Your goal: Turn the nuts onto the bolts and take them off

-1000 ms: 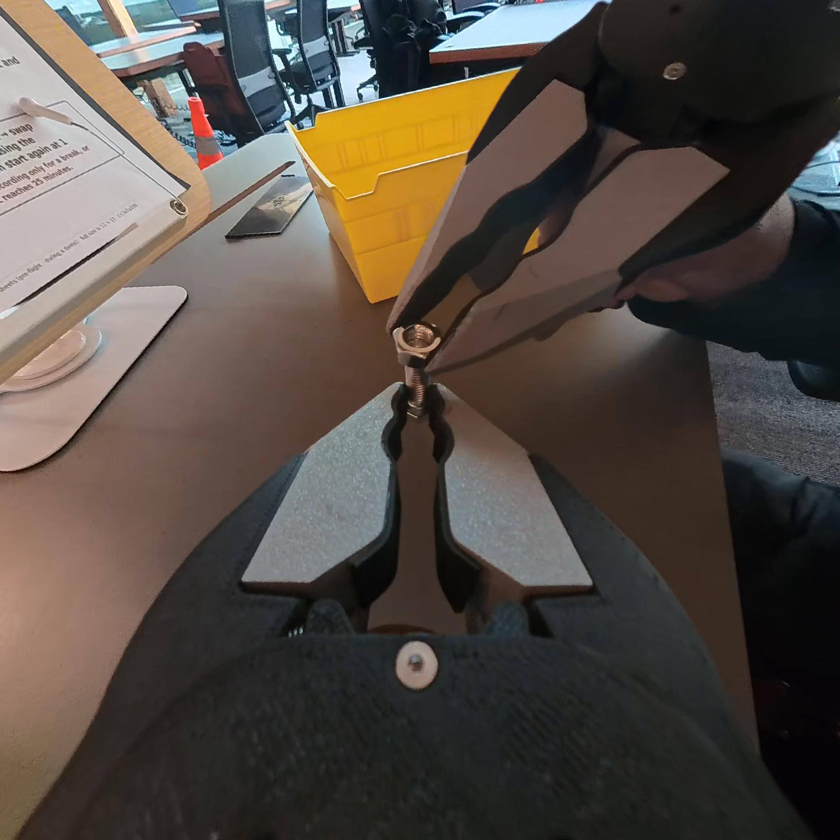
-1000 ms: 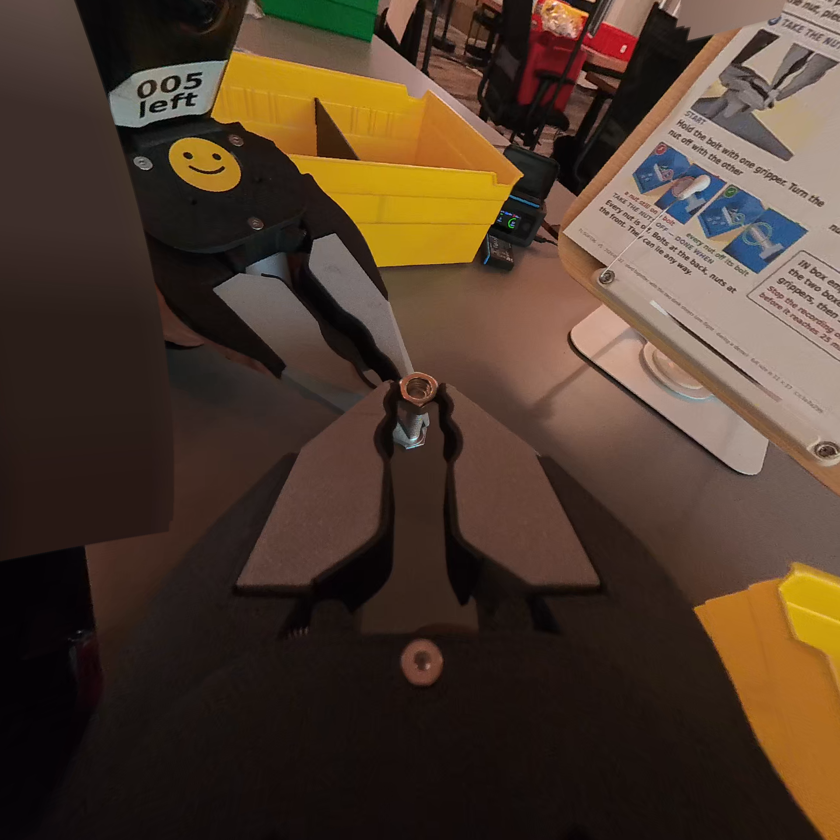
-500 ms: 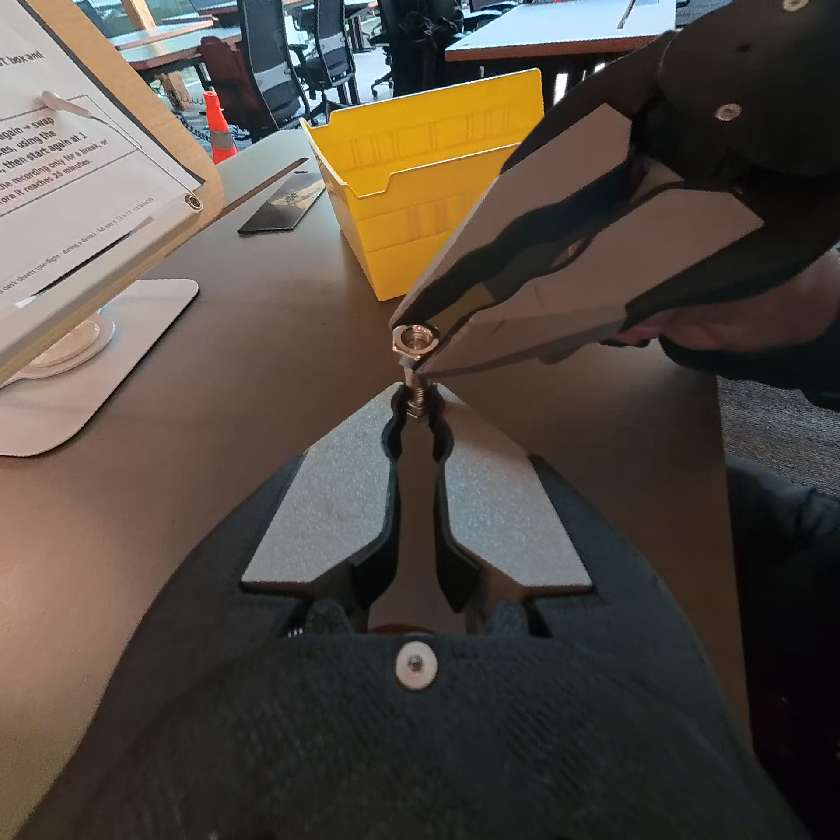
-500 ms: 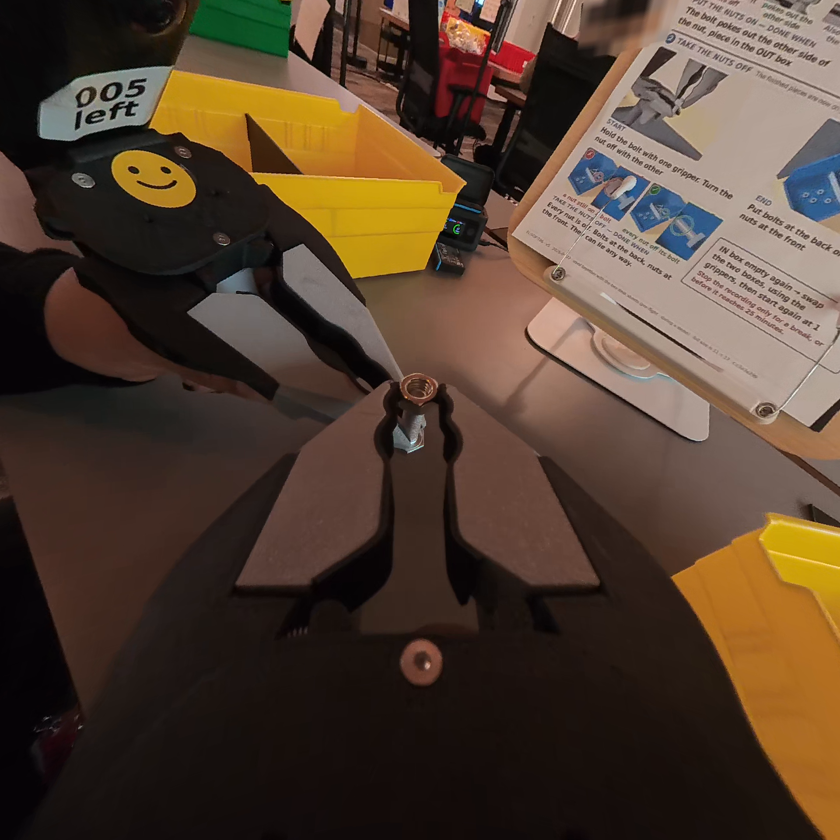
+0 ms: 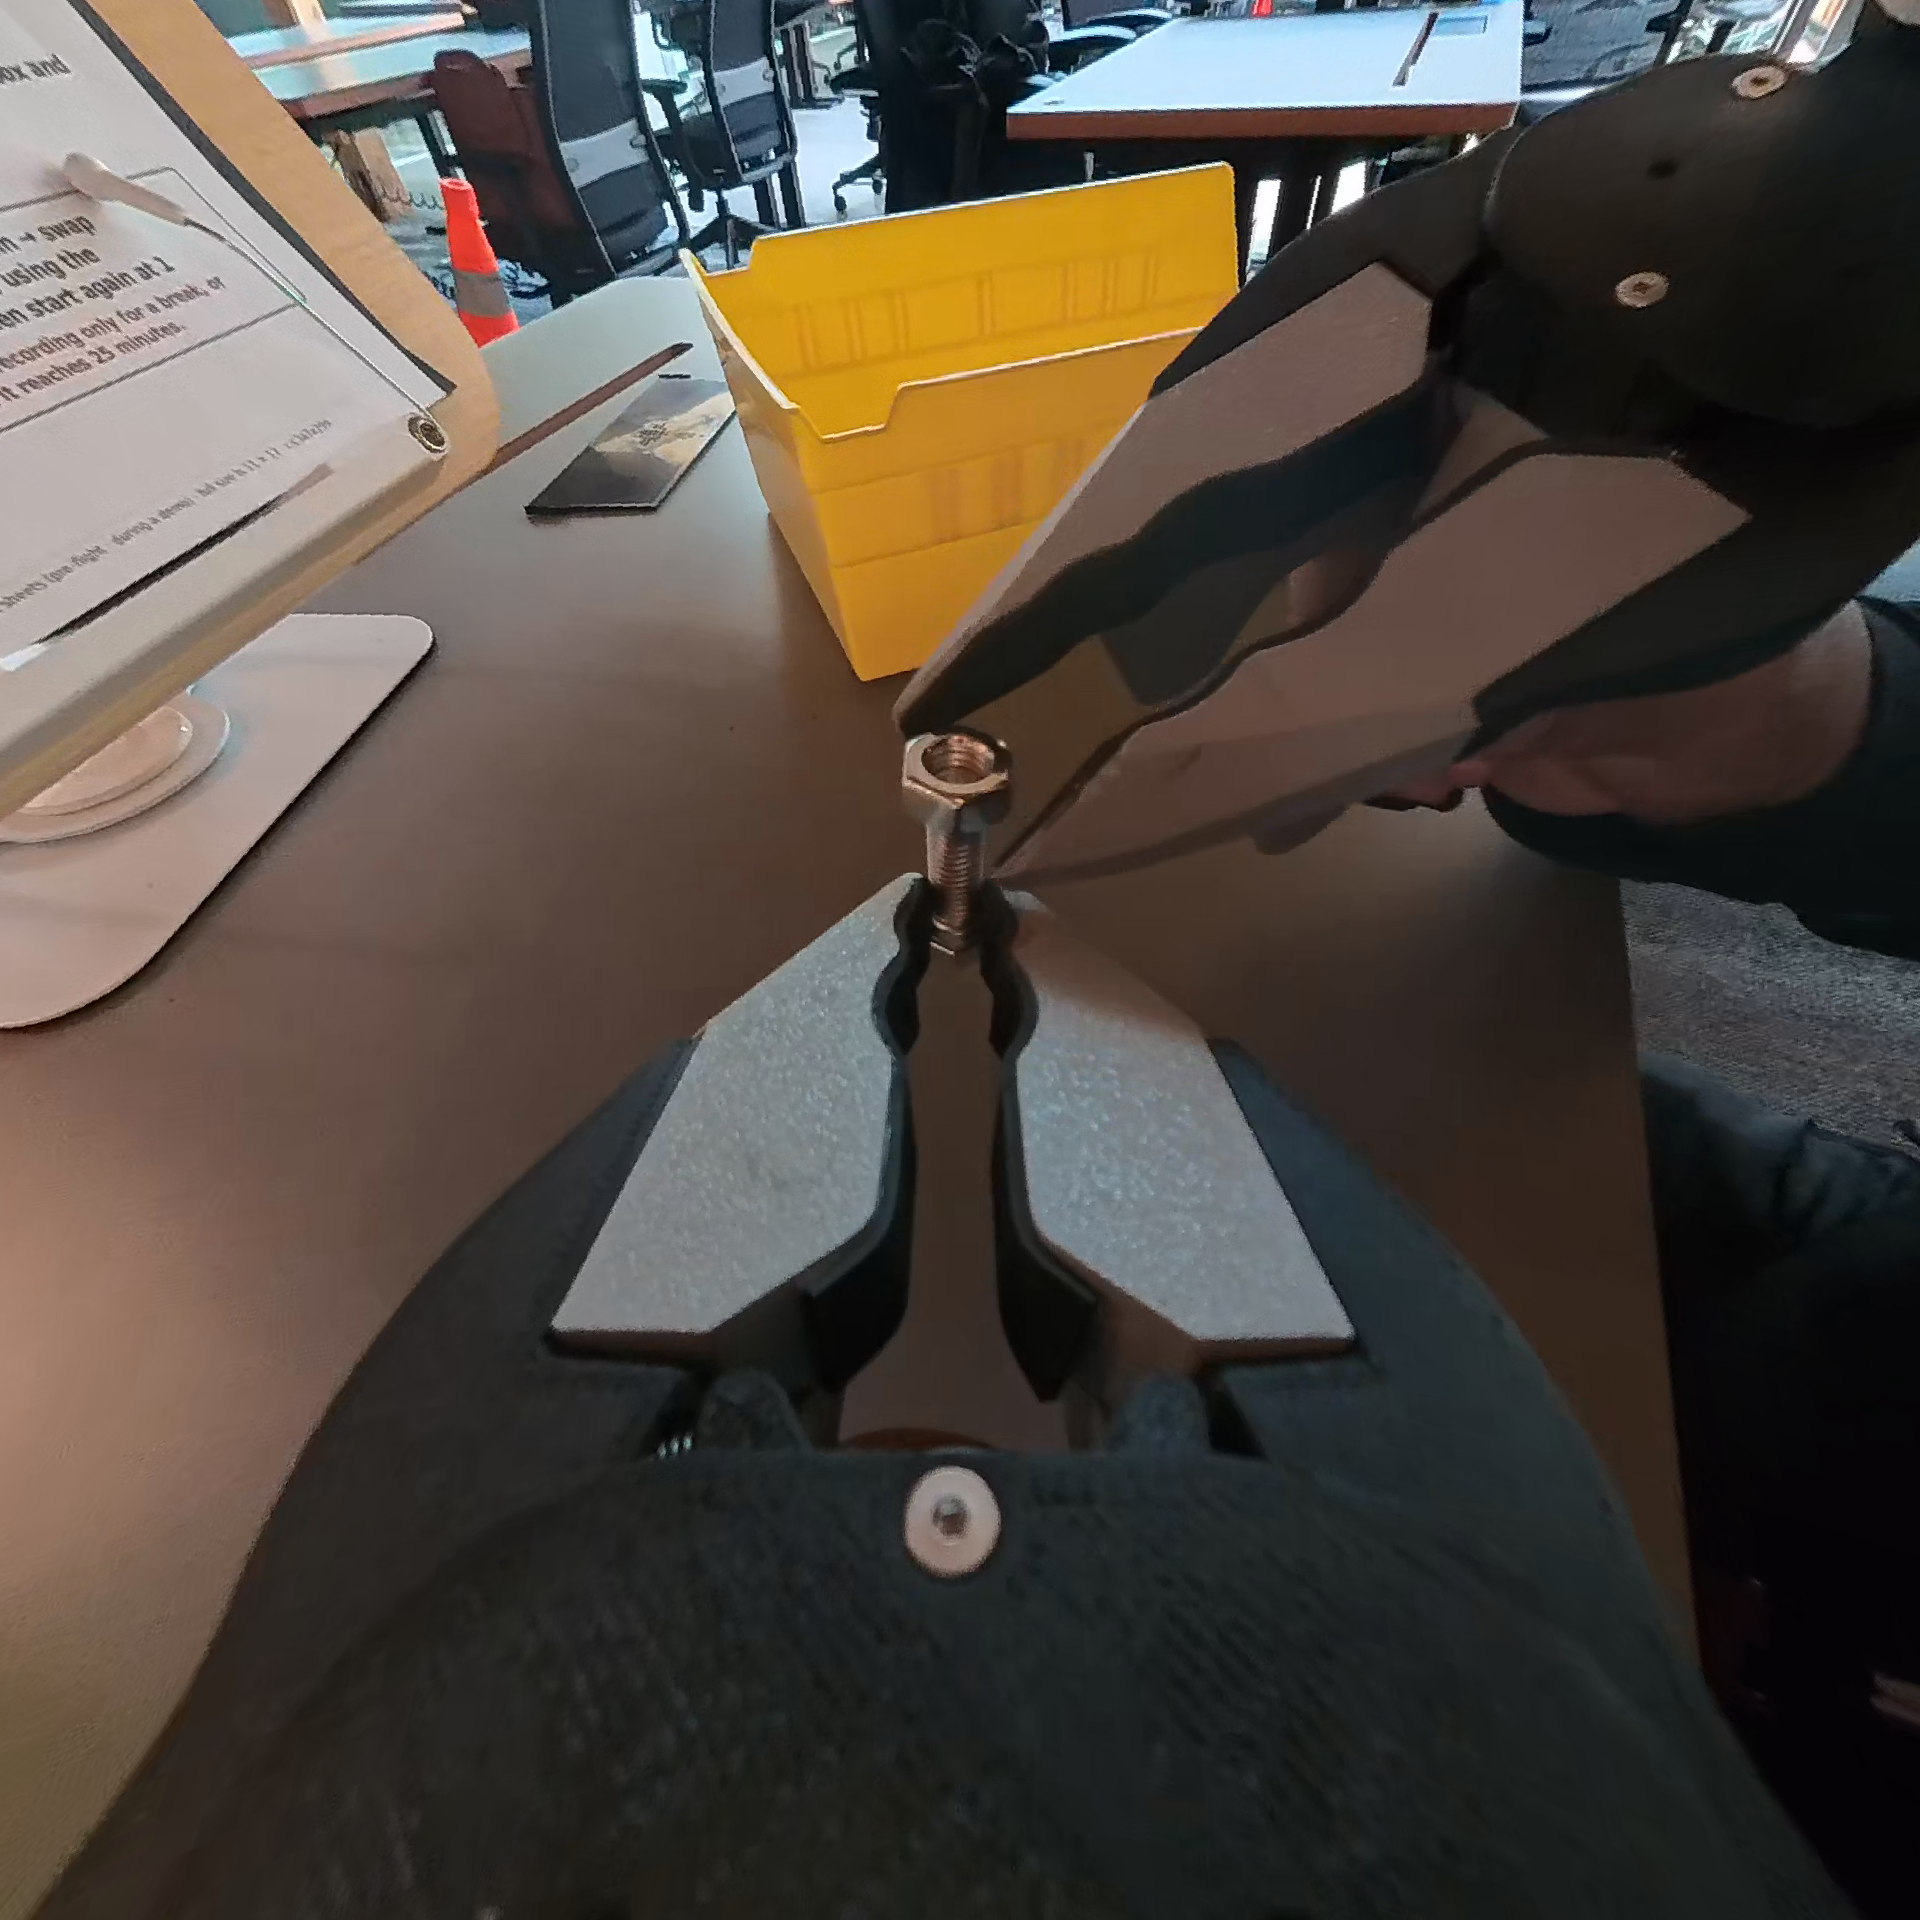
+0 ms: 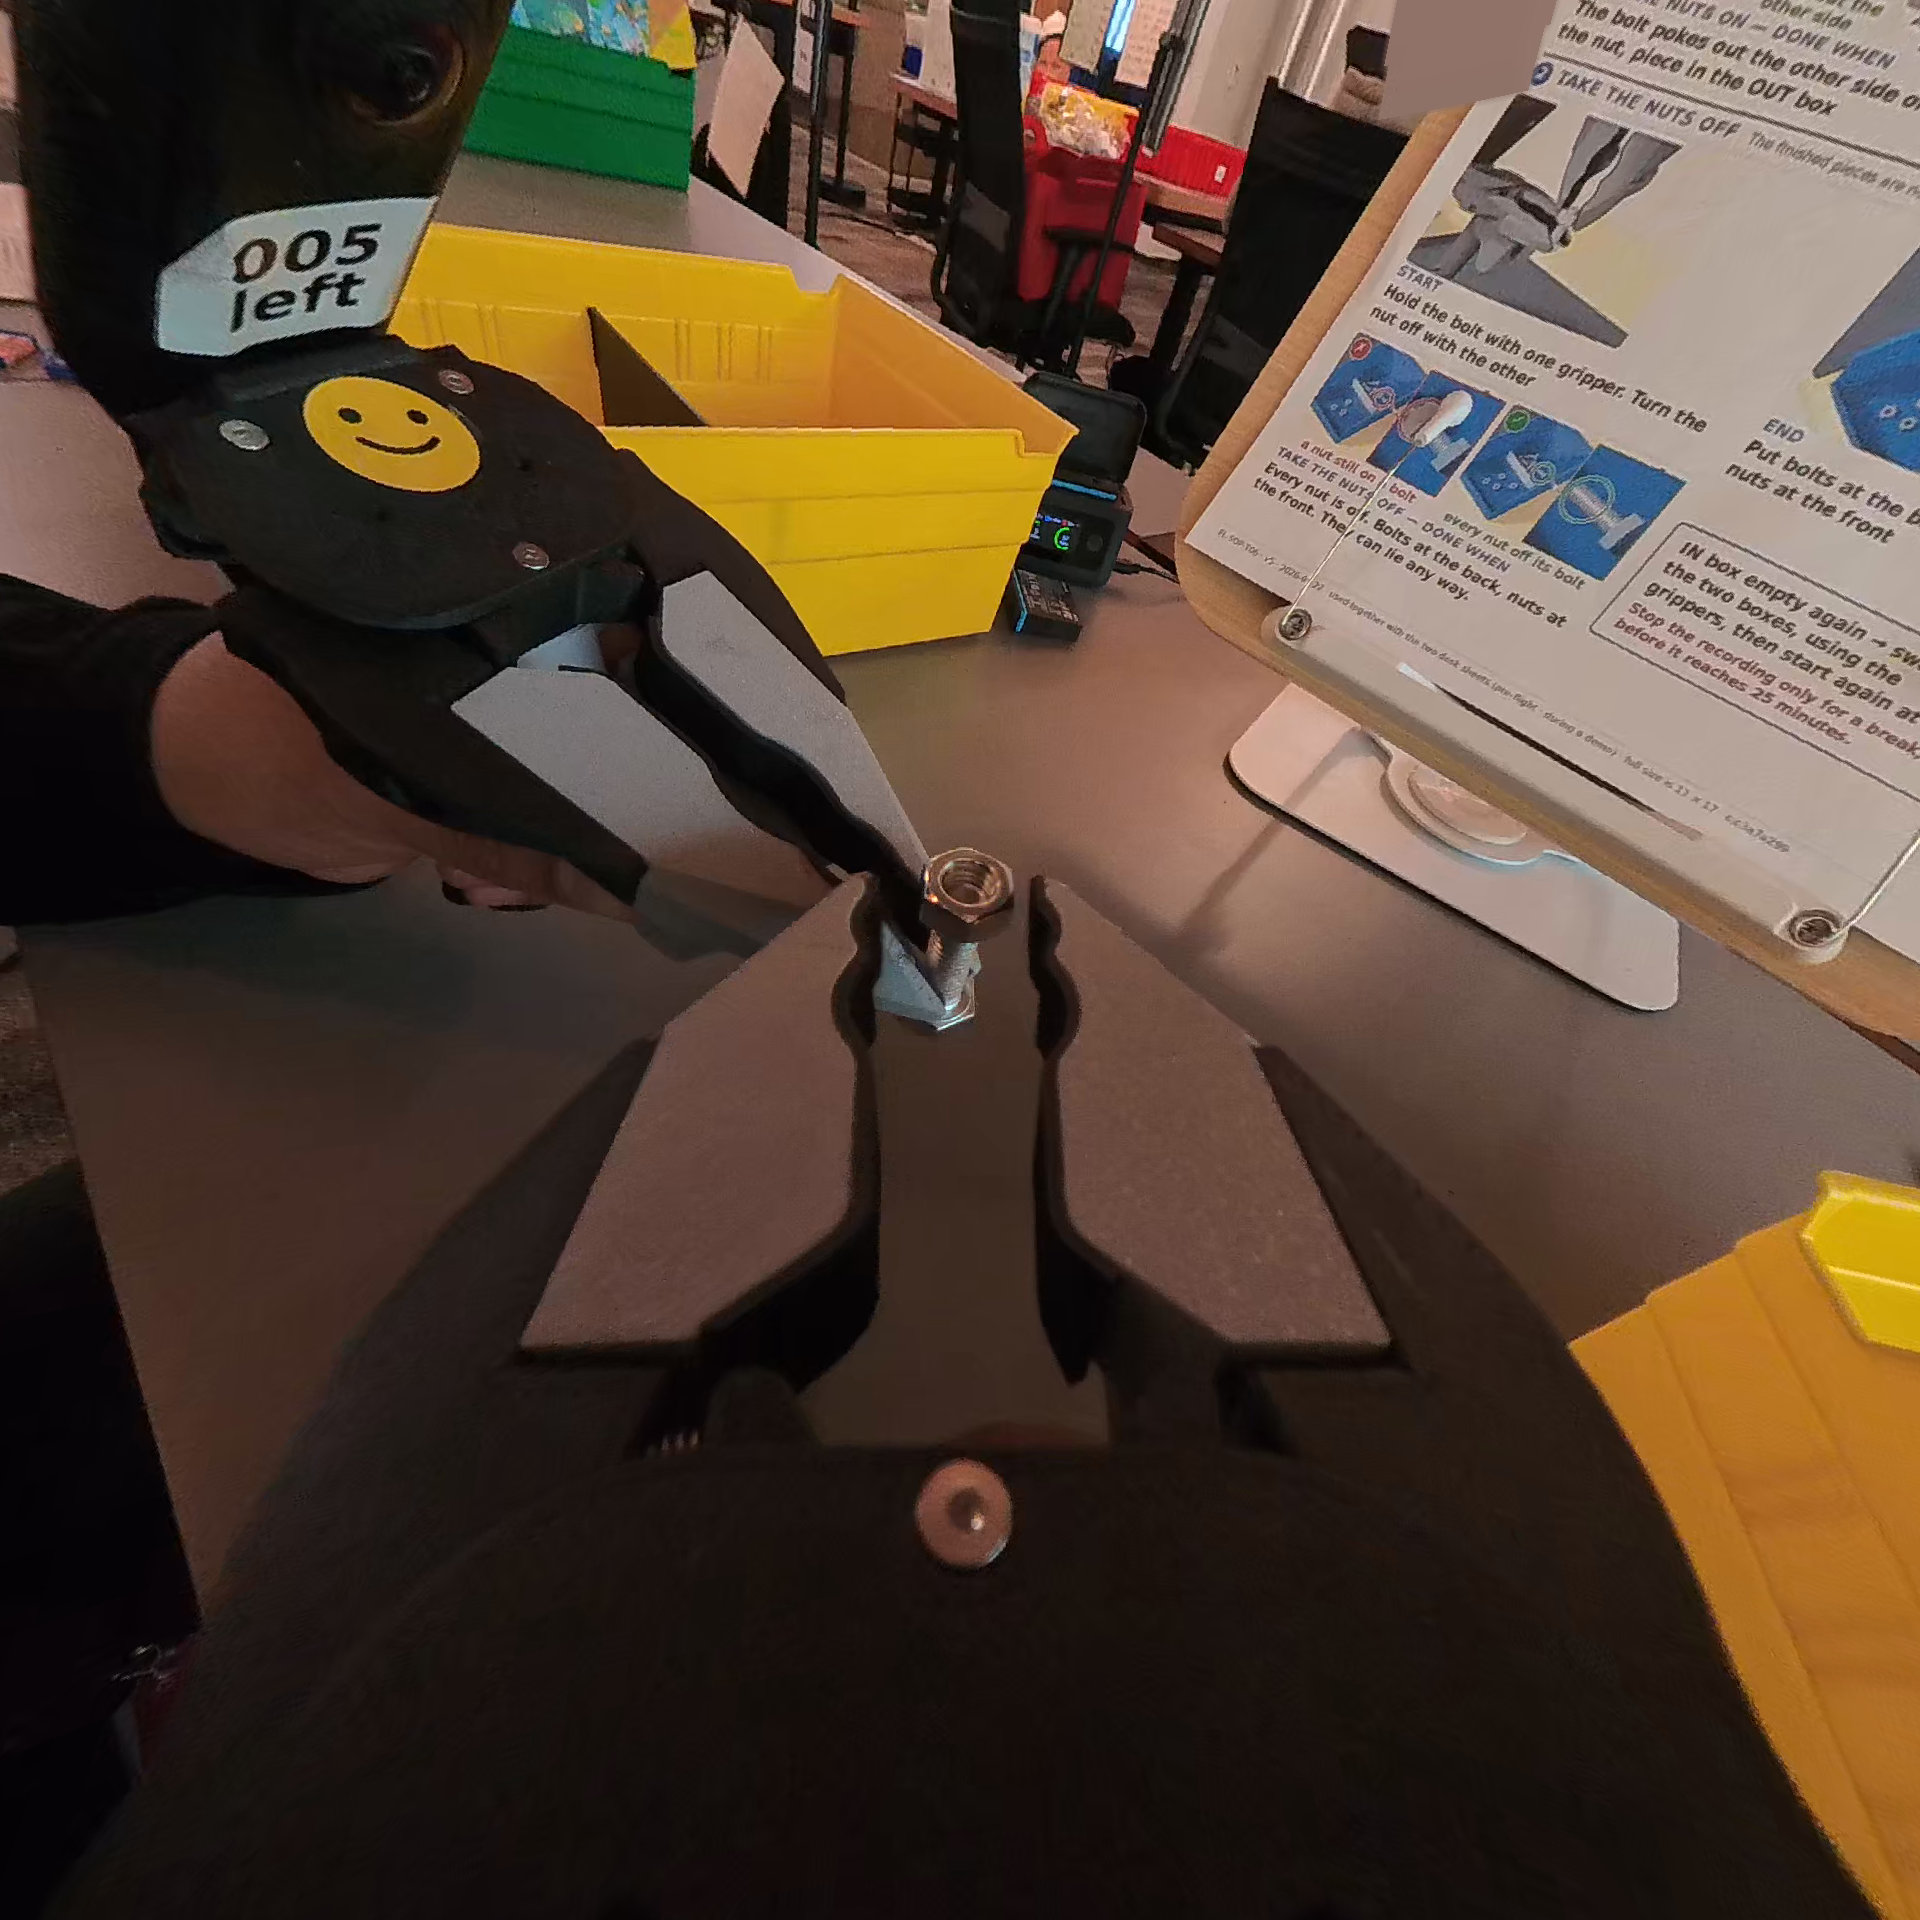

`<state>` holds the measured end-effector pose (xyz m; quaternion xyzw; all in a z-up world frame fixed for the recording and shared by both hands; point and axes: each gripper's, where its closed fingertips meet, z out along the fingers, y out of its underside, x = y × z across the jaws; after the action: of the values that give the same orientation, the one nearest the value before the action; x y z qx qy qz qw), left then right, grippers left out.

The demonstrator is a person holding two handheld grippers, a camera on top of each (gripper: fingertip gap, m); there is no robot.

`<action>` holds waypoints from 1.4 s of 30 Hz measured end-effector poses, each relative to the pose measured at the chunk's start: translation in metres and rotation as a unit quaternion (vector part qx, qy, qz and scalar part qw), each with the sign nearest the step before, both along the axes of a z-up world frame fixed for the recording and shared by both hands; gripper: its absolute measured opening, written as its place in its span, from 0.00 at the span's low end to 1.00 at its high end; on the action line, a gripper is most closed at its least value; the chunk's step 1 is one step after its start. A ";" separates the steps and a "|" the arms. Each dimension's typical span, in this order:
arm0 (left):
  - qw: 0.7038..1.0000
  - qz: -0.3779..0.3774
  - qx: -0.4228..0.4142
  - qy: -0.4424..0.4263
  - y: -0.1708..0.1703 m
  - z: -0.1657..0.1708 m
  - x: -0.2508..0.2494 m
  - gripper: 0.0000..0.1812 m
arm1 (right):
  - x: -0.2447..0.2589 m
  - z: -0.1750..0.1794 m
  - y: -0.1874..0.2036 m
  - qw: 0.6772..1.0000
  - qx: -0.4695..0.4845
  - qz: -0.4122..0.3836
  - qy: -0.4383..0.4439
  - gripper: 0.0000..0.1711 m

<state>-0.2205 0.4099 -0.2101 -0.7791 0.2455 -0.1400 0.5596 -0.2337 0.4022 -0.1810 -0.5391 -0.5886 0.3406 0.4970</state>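
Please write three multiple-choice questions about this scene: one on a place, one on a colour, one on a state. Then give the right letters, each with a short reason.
1. Where is the hex nut?
A) on the top end of the bolt
B) inside the bin
C) flat on the table

2. What colour is the divided bin behind the left tongs?
A) blue
B) yellow
C) white

3. How are the left tongs?
A) open and empty
B) shut on the bolt
C) shut on the nut

Answers: 1 A, it sits threaded on the bolt's tip; 2 B, its walls are yellow; 3 B, they clamp the bolt's lower part.
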 end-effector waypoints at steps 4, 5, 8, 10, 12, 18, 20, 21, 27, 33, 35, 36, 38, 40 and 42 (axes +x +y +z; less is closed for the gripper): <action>1.000 -0.005 -0.001 -0.020 0.001 0.004 -0.005 0.04 | 0.006 0.007 -0.004 0.999 -0.010 0.036 0.010 0.18; 0.999 -0.012 -0.003 -0.029 0.000 0.005 -0.005 0.04 | 0.008 0.009 -0.004 0.999 -0.016 0.047 0.014 0.18; 0.996 -0.058 -0.023 -0.059 -0.003 0.003 0.001 0.04 | 0.013 0.013 0.000 0.991 -0.049 0.121 0.017 0.18; 0.994 -0.074 -0.029 -0.078 -0.004 0.004 0.001 0.04 | 0.018 0.014 -0.001 0.974 -0.102 0.204 0.015 0.19; 0.993 -0.080 -0.027 -0.077 -0.003 0.003 -0.002 0.04 | 0.023 0.019 -0.001 0.949 -0.153 0.277 0.016 0.21; 0.991 -0.118 -0.010 -0.057 -0.009 0.003 0.005 0.04 | 0.021 0.015 0.001 0.925 -0.184 0.332 -0.007 0.28; 0.992 -0.117 -0.007 -0.056 -0.008 0.003 0.006 0.04 | 0.018 0.010 -0.006 0.923 -0.180 0.339 -0.017 0.29; 0.991 -0.117 -0.004 -0.057 -0.008 0.003 0.006 0.04 | 0.016 0.008 -0.009 0.923 -0.175 0.341 -0.017 0.29; 0.990 -0.125 -0.008 -0.057 -0.009 0.001 0.011 0.04 | 0.010 0.006 -0.017 0.927 -0.154 0.341 -0.013 0.27; 0.991 -0.121 -0.009 -0.058 -0.008 0.001 0.011 0.04 | 0.011 0.007 -0.020 0.925 -0.154 0.346 -0.011 0.24; 0.991 -0.117 -0.009 -0.060 -0.007 0.002 0.009 0.04 | 0.011 0.006 -0.020 0.926 -0.152 0.347 -0.011 0.24; 0.992 -0.114 -0.008 -0.061 -0.007 0.002 0.008 0.04 | 0.012 0.007 -0.020 0.926 -0.151 0.346 -0.010 0.23; 0.992 -0.109 -0.008 -0.062 -0.006 0.003 0.006 0.04 | 0.012 0.007 -0.019 0.927 -0.152 0.343 -0.009 0.23; 0.992 -0.107 -0.009 -0.063 -0.005 0.002 0.005 0.04 | 0.012 0.006 -0.016 0.929 -0.151 0.337 -0.010 0.23; 0.992 -0.105 -0.009 -0.063 -0.005 0.002 0.004 0.04 | 0.012 0.005 -0.013 0.931 -0.149 0.332 -0.011 0.23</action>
<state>-0.2163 0.4050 -0.2076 -0.7435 0.2889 -0.2493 0.5491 -0.2214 0.3887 -0.1756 -0.3845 -0.6816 0.5642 0.2633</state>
